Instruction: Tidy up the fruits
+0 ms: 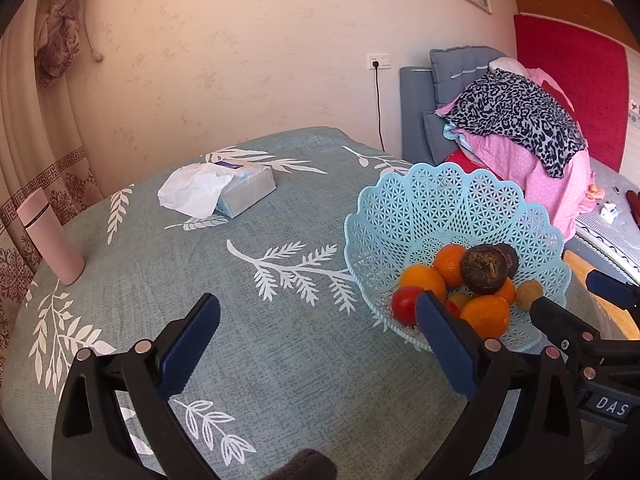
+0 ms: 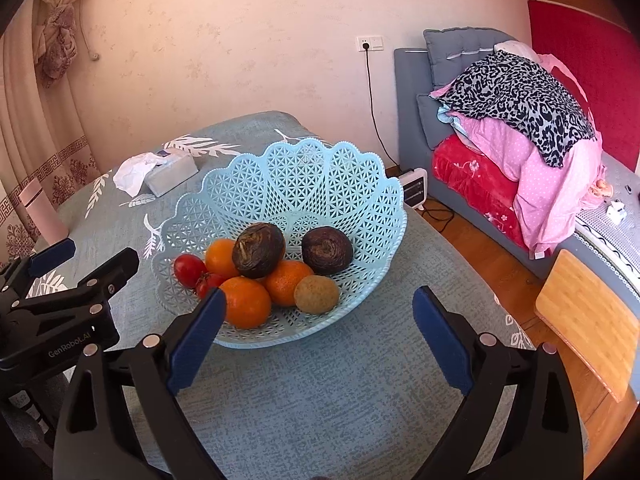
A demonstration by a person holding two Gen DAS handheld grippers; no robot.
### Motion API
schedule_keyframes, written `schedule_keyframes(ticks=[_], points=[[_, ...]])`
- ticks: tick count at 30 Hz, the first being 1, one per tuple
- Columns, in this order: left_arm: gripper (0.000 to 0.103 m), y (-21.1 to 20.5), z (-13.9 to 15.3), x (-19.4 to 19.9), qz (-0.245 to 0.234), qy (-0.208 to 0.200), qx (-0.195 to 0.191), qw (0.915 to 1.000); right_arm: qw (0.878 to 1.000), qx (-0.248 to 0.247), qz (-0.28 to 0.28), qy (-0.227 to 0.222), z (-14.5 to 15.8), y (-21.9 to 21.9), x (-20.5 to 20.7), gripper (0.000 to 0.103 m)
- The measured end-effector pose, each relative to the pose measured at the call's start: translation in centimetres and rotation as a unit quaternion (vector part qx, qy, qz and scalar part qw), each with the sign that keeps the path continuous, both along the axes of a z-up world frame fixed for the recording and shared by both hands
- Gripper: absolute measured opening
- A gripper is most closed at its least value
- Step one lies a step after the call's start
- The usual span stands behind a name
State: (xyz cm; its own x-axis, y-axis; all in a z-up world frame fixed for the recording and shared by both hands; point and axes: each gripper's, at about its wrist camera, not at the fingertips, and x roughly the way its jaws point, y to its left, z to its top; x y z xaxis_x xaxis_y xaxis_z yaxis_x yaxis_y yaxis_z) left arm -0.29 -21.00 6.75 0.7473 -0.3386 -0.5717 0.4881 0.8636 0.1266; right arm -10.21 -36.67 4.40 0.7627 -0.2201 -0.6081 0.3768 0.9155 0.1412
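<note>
**Both grippers open and empty beside a basket of fruit**

We saw the left gripper point(image 1: 318, 322) with its blue-padded fingers point(image 1: 192, 344) spread wide apart, holding nothing, only the patterned cloth of the desk point(image 1: 248, 344) showing between them. It pointed down at a slant, and its right finger overlapped the near left rim of the basket point(image 1: 452, 200) in that view; we could not tell whether it touched.

The right gripper point(image 2: 320, 316) likewise had its fingers point(image 2: 442, 344) wide apart and empty, angled down toward the basket's near edge, the left finger crossing in front of an orange point(image 2: 246, 302).

The pale blue lattice basket stood on the desk and held the fruit: oranges, two small red tomatoes point(image 2: 189, 269), two dark brown round fruits point(image 2: 259, 250) and a small tan fruit point(image 2: 317, 294). A tissue box point(image 1: 244, 190) and a pink bottle point(image 1: 50, 236) stood well apart on the desk.
</note>
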Motion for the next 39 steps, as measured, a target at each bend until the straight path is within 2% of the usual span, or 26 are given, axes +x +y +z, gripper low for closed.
schedule_keyframes(ticks=[6,19,39], points=[[0.098,1.1,0.2,0.0,0.007,-0.001,-0.009,0.9999,1.0,-0.022,0.004,0.007,0.3,1.3,0.5,0.096],[0.098,2.3,-0.1,0.4,0.024,0.005,-0.022,0.9994,0.999,-0.036,0.007,0.023,0.1,2.7,1.7,0.096],[0.098,2.0,-0.9,0.5,0.016,0.016,-0.011,0.9997,0.999,-0.032,0.006,0.031,-0.4,2.6,1.9,0.096]])
